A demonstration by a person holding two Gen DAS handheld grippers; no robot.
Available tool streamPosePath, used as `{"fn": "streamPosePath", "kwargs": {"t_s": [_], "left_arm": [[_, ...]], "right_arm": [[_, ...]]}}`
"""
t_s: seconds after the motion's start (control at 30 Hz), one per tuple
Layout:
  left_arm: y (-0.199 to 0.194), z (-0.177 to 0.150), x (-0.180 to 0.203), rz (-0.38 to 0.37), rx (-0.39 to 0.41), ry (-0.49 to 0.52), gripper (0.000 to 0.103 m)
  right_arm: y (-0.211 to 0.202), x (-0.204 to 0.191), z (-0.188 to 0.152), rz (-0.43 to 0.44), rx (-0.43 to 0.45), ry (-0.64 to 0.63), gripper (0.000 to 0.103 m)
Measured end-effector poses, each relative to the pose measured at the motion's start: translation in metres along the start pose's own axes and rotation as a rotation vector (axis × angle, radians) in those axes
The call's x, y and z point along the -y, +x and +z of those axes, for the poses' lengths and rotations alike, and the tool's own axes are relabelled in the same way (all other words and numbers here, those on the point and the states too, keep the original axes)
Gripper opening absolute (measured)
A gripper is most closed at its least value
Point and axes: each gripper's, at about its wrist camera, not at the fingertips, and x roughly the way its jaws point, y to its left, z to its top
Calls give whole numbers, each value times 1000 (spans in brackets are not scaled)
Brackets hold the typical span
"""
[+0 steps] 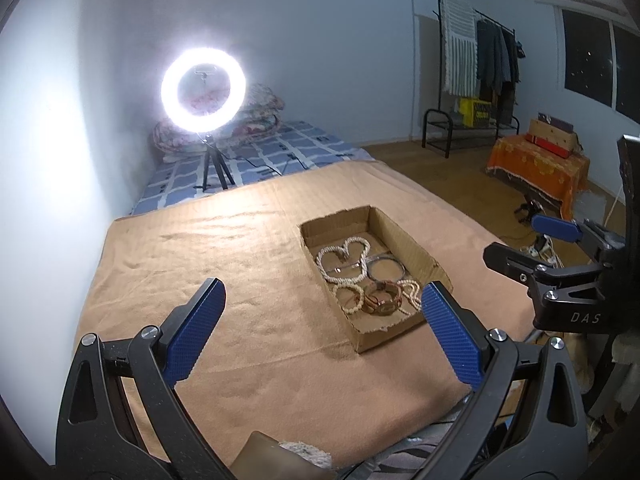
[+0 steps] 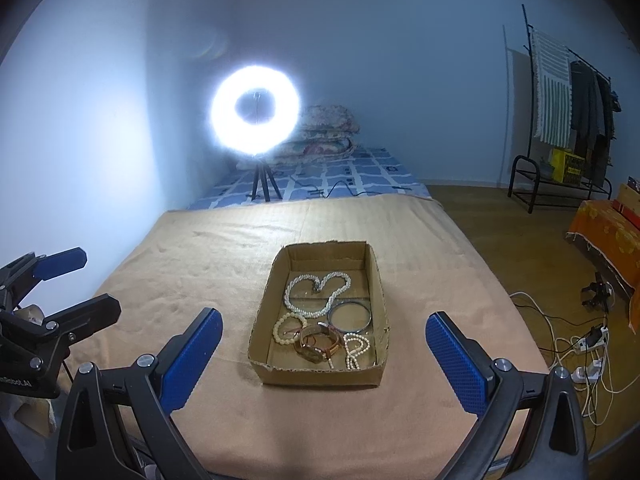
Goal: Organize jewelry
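A shallow cardboard box [image 2: 272,304] [image 1: 416,252] sits on a tan cloth. Inside lie a long white bead necklace [image 2: 316,294] [image 1: 344,260], a silver bangle [image 2: 350,315] [image 1: 386,270], a small pearl bracelet [image 2: 288,328], a brown watch [image 2: 316,346] [image 1: 382,300] and a short pearl strand [image 2: 354,350]. My right gripper [image 2: 322,356] is open and empty, hovering just in front of the box. My left gripper [image 1: 320,328] is open and empty, to the left of the box. Each gripper shows at the edge of the other's view.
The tan cloth [image 2: 200,248] covers a raised surface. A bright ring light on a tripod [image 2: 256,112] stands behind it on a blue checked mattress [image 2: 360,172]. A clothes rack [image 2: 568,120], an orange-covered stand [image 2: 600,224] and floor cables [image 2: 576,344] lie to the right.
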Motion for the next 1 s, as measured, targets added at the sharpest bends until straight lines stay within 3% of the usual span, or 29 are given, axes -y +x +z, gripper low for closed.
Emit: {"fn": "streamPosePath", "kwargs": {"t_s": [0.23,1.0], "left_arm": [[-4,4,1,12,37,-17,100],[-7,1,4,11,42,-15,100]], "right_arm": [[-3,4,3,-7,21,14,103],[-5,0,3,-11,27,-3,103]]}}
